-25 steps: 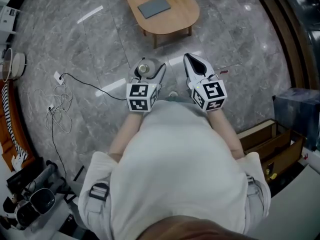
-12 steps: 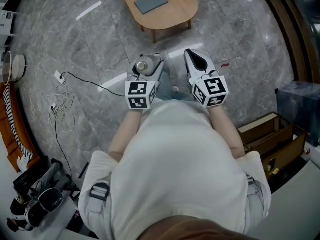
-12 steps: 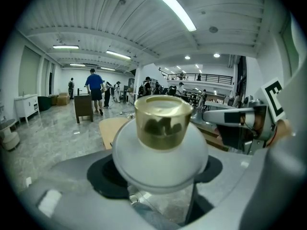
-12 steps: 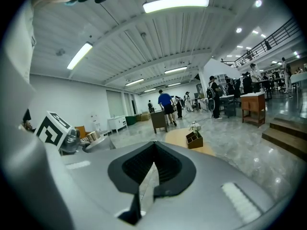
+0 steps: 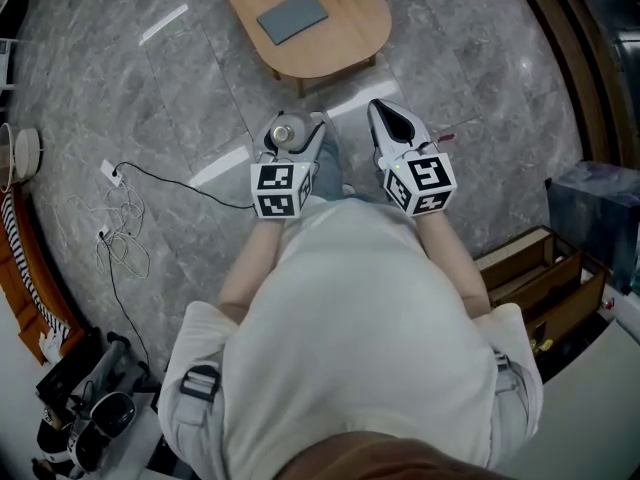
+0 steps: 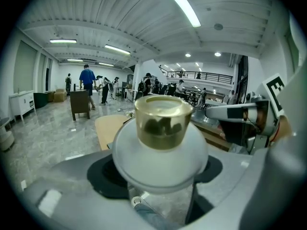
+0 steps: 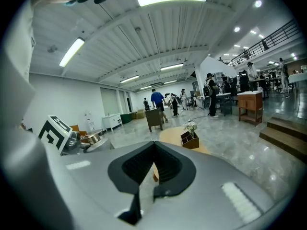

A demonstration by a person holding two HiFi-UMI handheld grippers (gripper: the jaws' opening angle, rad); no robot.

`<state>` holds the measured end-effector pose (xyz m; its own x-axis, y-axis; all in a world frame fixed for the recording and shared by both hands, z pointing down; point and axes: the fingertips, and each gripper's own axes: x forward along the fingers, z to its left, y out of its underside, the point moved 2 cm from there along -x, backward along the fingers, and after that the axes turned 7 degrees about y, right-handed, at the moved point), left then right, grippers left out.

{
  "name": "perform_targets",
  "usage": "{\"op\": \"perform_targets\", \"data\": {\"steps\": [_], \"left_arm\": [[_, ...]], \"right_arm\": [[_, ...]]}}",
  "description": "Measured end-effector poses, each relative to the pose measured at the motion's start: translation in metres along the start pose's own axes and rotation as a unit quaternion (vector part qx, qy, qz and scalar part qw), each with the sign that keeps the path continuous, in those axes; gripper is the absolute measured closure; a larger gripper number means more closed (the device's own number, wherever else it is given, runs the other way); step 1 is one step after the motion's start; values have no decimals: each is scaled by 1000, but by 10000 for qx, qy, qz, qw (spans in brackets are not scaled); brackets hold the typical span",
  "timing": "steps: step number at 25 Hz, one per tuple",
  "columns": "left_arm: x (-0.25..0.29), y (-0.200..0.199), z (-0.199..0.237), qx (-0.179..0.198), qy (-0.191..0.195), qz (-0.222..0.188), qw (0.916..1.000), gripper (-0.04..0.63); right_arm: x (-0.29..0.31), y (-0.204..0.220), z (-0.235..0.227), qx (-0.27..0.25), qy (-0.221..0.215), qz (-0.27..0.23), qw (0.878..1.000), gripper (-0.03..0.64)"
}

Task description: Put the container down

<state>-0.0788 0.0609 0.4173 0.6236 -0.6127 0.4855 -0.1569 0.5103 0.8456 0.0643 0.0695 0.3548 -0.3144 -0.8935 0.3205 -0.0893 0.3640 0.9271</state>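
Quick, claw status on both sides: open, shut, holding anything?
Left claw: closed on the white container with the gold lid.
Right claw: shut, empty.

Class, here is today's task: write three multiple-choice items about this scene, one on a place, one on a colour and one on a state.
1. The wooden table stands:
A) straight ahead
B) behind
C) far left
2. The lid of the container is:
A) red
B) gold
C) blue
3. The right hand-held gripper is:
A) gripping the container
B) gripping a cable
C) shut and empty

Answers:
1. A: it shows at the top of the head view.
2. B: the left gripper view shows a gold cap.
3. C: its jaws meet on nothing, and the left hand-held gripper holds the container.
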Motion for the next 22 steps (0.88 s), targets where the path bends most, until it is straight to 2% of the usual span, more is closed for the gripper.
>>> {"op": "perform_targets", "data": {"steps": [6,14,22], "left_arm": [[47,-25,42,75,47,191,9998,245],[116,-51,88,198,301,494,9981,245],[194,-60,133,383,498,730,9954,245]], "right_arm": [[58,-18,-25,86,188,91,9997,618],[137,-35,-46,41,258,296,9992,618],[203,-30,-72,84,407,598,9973,618]]}}
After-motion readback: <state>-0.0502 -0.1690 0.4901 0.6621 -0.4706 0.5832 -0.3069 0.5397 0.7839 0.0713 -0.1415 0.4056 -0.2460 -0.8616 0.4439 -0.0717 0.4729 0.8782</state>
